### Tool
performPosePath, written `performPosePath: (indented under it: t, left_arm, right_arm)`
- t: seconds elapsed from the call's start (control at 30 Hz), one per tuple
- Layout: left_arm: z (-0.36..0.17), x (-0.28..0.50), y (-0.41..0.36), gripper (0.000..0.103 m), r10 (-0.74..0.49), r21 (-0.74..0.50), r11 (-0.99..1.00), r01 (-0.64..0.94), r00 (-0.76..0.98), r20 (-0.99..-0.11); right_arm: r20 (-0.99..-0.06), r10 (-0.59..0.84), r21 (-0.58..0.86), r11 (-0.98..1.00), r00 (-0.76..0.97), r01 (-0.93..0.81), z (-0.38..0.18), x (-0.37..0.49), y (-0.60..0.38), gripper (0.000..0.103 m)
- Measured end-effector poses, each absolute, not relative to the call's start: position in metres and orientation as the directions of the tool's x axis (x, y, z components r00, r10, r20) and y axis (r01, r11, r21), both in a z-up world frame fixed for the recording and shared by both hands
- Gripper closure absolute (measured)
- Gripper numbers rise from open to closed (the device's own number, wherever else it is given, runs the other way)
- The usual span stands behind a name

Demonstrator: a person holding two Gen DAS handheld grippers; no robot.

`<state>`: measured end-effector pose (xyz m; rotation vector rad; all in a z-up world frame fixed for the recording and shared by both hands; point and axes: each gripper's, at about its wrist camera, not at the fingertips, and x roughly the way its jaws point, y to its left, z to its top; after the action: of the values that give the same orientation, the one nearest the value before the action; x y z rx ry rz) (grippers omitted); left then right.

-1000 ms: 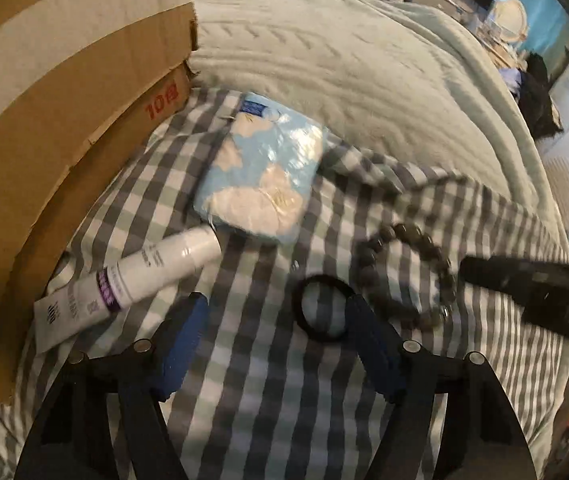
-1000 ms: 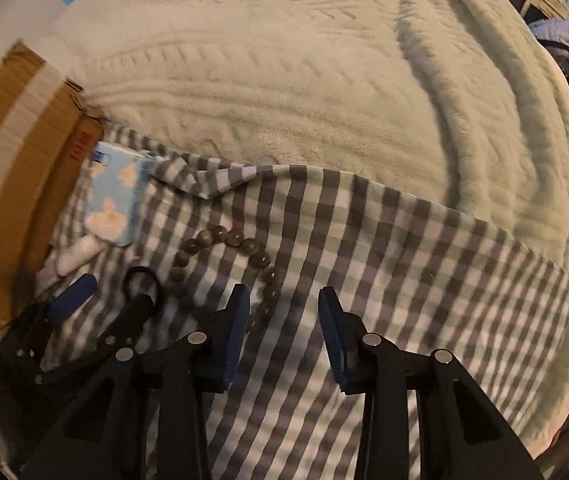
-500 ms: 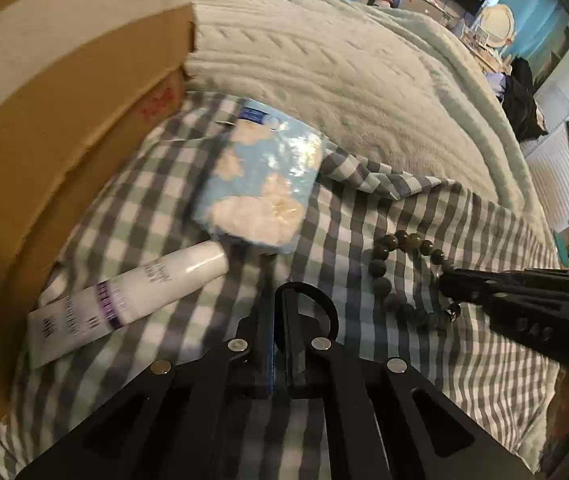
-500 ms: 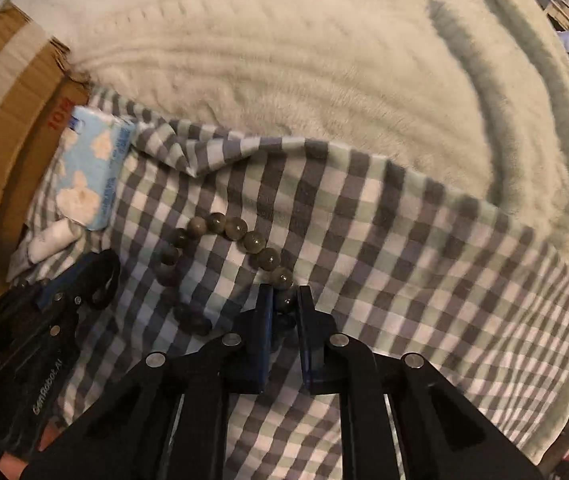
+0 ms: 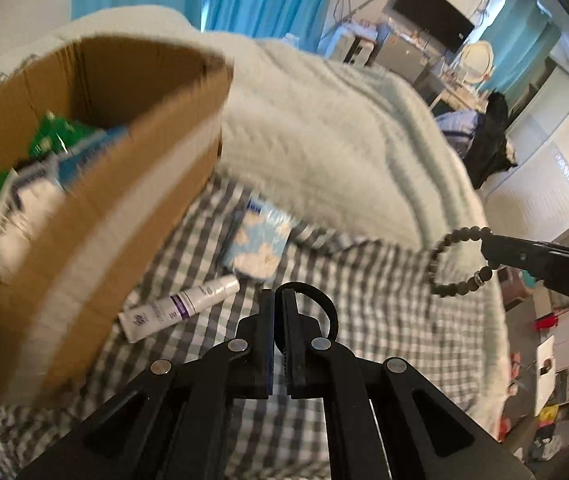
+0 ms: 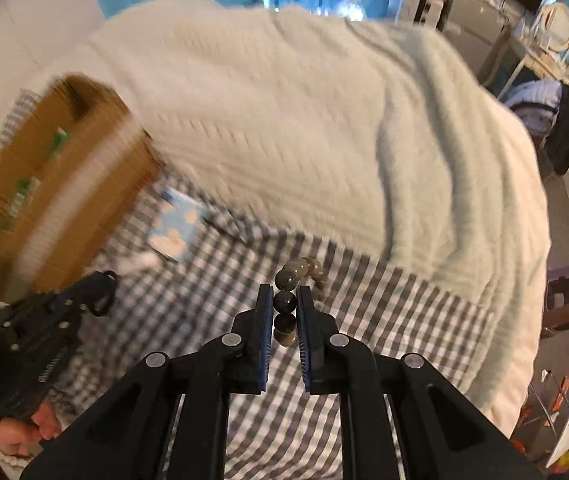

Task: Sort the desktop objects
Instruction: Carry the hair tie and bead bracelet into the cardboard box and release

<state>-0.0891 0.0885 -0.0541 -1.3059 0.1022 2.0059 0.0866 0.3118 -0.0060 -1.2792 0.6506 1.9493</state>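
Two hand-held grippers hang above a bed spread with a grey-and-white checked cloth [image 5: 364, 280], each with a small catch. The left gripper [image 5: 278, 300] has its jaws pressed together on a black hair tie [image 5: 326, 300], whose loop bulges out to the right of the closed fingertips, clear of the cloth. The right gripper [image 6: 284, 300] pinches a beaded bracelet [image 6: 285, 301]: dark beads sit stacked between its blue pads, and lighter beads curl up and away just beyond the tips. Seen from the left wrist view, the same bracelet [image 5: 458, 264] dangles as an open ring from the right gripper's tip, well off to the right of the left jaws.

Beyond the left jaws and a little to their left, a white tube with a purple band [image 5: 180, 308] lies on the cloth. Farther ahead rests a blue tissue pack printed with white clouds [image 5: 258, 246], near the edge of a pale knitted blanket [image 5: 324, 140]. Far to the left of both sets of jaws stands an open cardboard box [image 5: 96, 216], blurred, with green-and-white packages [image 5: 12, 196] inside. In the right wrist view a person's hand [image 6: 20, 436] shows at the lower left, under the left gripper's black body.
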Motion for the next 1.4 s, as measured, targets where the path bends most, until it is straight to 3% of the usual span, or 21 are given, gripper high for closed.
performPosePath:
  t: [0.27,0.43,0.57,0.77,1.0,1.03,1.07,1.1,1.13,1.2,1.4]
  left_arm:
    - [0.049,-0.11,0.069,0.1,0.569,-0.283,-0.682,-0.674,-0.247,-0.784]
    - [0.09,-0.143,0.042,0.1,0.528,-0.184,-0.688,-0.702,-0.311,-0.79]
    - [0.087,-0.178,0.015,0.1,0.472,-0.129,-0.732,-0.669,-0.362,-0.804]
    - [0.042,-0.228,-0.011,0.1,0.389,-0.179,-0.814,-0.552,-0.29,-0.874]
    - [0.027,-0.241,-0.014,0.097,0.351,-0.153,-0.831,-0.535,-0.291,-0.89]
    - [0.025,-0.244,-0.016,0.093,0.329,-0.133,-0.839,-0.527,-0.298,-0.896]
    - [0.024,-0.247,-0.018,0.088,0.313,-0.119,-0.846,-0.52,-0.303,-0.9]
    - [0.021,-0.251,-0.02,0.072,0.298,-0.108,-0.851,-0.514,-0.304,-0.905]
    - [0.019,-0.253,-0.021,0.049,0.283,-0.096,-0.858,-0.504,-0.308,-0.908]
    - [0.018,-0.257,-0.026,0.031,0.267,-0.089,-0.878,-0.471,-0.326,-0.907]
    - [0.025,-0.253,-0.025,0.031,0.28,-0.128,-0.896,-0.426,-0.317,-0.906]
  right_arm:
    - [-0.844,0.344,0.104,-0.648,-0.412,-0.755,0.079,0.055,0.267,0.092]
    - [-0.816,0.346,0.117,-0.686,-0.463,-0.718,0.101,0.019,0.246,0.092]
    - [-0.798,0.316,0.157,-0.713,-0.513,-0.683,0.104,-0.014,0.231,0.092]
    - [-0.783,0.253,0.22,-0.742,-0.569,-0.633,0.096,-0.076,0.218,0.092]
    - [-0.777,0.213,0.269,-0.739,-0.593,-0.618,0.071,-0.127,0.222,0.092]
    - [-0.777,0.214,0.269,-0.737,-0.592,-0.62,0.069,-0.129,0.224,0.09]
    - [-0.778,0.212,0.27,-0.737,-0.591,-0.62,0.067,-0.131,0.225,0.082]
    - [-0.777,0.215,0.27,-0.735,-0.591,-0.622,0.066,-0.132,0.226,0.073]
    - [-0.775,0.221,0.27,-0.732,-0.592,-0.626,0.066,-0.131,0.228,0.07]
    - [-0.769,0.222,0.282,-0.724,-0.599,-0.63,0.066,-0.128,0.232,0.068]
    - [-0.775,0.265,0.25,-0.705,-0.574,-0.663,0.074,-0.109,0.238,0.064]
